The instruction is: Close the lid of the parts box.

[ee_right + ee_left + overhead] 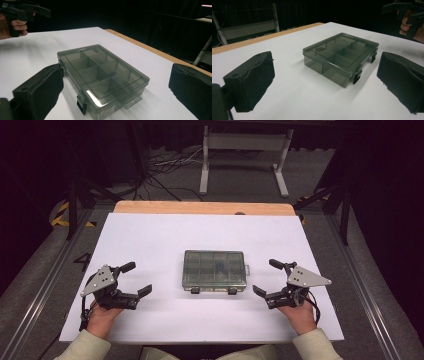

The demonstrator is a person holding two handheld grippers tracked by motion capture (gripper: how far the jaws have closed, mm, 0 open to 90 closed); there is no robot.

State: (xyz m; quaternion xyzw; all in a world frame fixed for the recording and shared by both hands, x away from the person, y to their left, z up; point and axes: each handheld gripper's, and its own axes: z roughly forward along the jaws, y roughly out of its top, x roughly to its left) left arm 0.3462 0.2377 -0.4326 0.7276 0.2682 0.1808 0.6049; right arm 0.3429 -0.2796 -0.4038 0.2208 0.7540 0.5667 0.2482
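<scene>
High view: a smoky, see-through organizer box (214, 270) is seen lying flat at the middle of the white counter (150, 235), its lid shut and its two dark latches (195, 290) facing six o'clock, toward the person. The left claw (136, 279) is held at about nine o'clock from the box and the right claw (264, 278) at about three o'clock; both are spread wide, nothing is pinched, and each is kept well apart from the box. In the left gripper view the box (340, 58) is framed between the padded jaws with its divided compartments visible through the lid, and a small dark item can be made out in one compartment, though what it is cannot be told. In the right gripper view the box (101, 77) lies close, one latch (82, 106) being nearest the camera. Trouble is judged most likely at the latches: if one is pried without the box being steadied from the other side, the light box could be slid or tipped across the smooth counter. A lid sprung open sharply could also scatter whatever is inside.
</scene>
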